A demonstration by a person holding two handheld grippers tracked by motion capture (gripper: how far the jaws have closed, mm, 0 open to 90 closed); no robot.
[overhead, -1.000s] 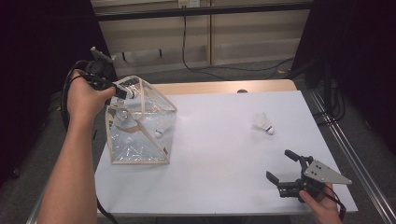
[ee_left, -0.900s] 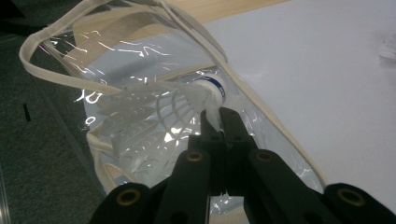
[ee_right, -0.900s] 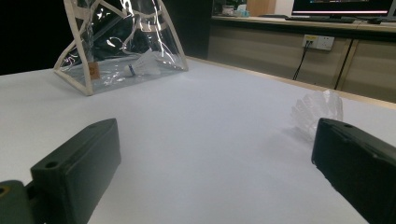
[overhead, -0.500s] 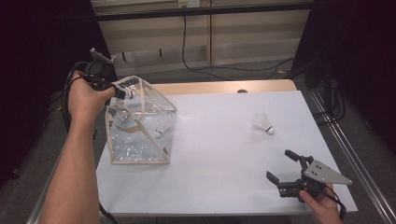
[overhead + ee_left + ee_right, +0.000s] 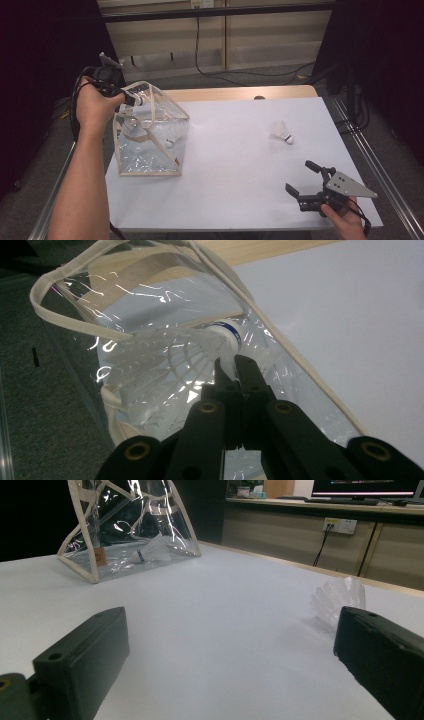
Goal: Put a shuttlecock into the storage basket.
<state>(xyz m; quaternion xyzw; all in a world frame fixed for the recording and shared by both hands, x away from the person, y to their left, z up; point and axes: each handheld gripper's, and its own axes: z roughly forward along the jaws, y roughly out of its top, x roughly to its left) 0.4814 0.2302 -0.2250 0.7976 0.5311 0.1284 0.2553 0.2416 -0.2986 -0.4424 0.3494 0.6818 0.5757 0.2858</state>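
Here, the largest thing I deal with is the clear bag (image 5: 150, 135), a see-through plastic tote with cream fabric edging, standing at the left side of the white table (image 5: 240, 165). I judge it light, floppy and slick: the walls will buckle if I lean on them, so the fabric rim is the place to steady it, not the film.

My left tongs (image 5: 235, 371) sit at the bag's open mouth, jaws pinched nearly together on the shuttlecock (image 5: 200, 352). They grip it at the neck where the feather skirt meets the cork, the cork with its blue band poking just past the tips. That is the right spot, I think: the cork end is firm, while the skirt is brittle and would crush or spring out. It weighs almost nothing, so a gentle squeeze should do. One shuttlecock already lies inside the bag (image 5: 170, 143) on its floor.

My right tongs (image 5: 307, 182) hover low at the near right of the table, jaws spread wide and holding nothing. The loose shuttlecock (image 5: 282, 132) lies on the table beyond them, near but apart, its skirt showing just beside my far jaw in the right gripper view.
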